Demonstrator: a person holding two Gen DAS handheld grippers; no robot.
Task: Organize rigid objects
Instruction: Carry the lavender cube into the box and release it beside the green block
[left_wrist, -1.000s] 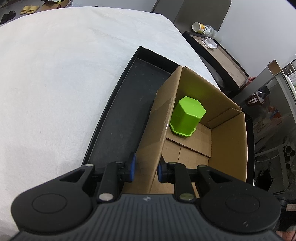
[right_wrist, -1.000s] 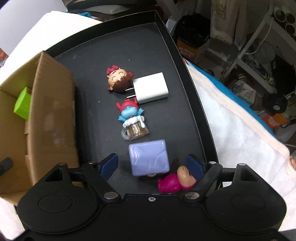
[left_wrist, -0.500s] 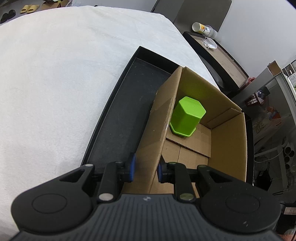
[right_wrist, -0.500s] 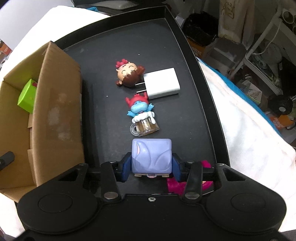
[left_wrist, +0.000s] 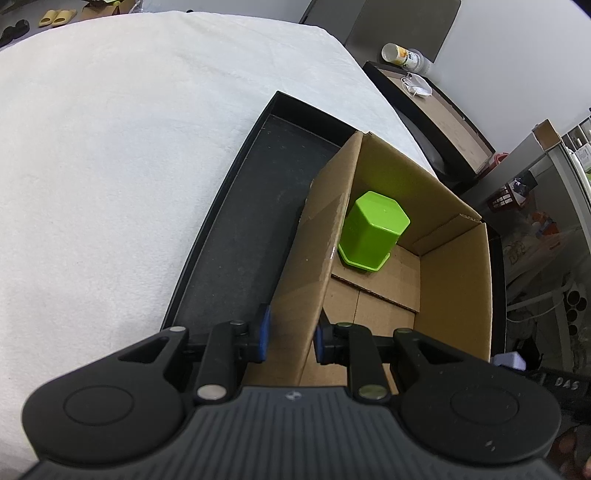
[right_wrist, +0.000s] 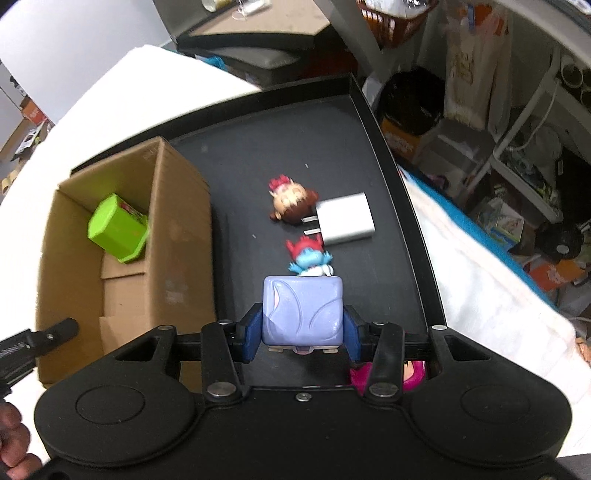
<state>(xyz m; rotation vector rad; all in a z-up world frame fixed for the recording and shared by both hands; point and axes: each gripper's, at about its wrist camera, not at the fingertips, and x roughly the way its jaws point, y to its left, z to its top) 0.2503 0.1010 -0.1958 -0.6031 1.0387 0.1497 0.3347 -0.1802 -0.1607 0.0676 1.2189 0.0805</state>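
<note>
The cardboard box (right_wrist: 122, 258) serves as the landmark; it stands open-topped at the left end of a black tray (right_wrist: 399, 177), which lies on a white cloth (left_wrist: 110, 155). At the box's near left wall the left claw (left_wrist: 291, 332) is clamped shut on the cardboard, one blue pad outside the wall and one inside. Inside the box, against its far left wall, a green hexagonal container (left_wrist: 373, 229) stands upside down on the cardboard floor. To the right of the box, on the bare tray, a small doll head with a red bow (right_wrist: 291, 199) lies touching the prongs of a white charger (right_wrist: 347, 218). Just nearer the camera than those two, a blue figure with red hair (right_wrist: 310, 254) shows partly behind a lavender block (right_wrist: 303, 314). The right claw (right_wrist: 303, 338), its jaws having just been closing, grips that lavender block on its left and right sides, holding it right of the box and above the tray floor. Below the right claw's right finger, further right of the box, a pink toy (right_wrist: 410, 376) lies on the tray, mostly hidden.
</note>
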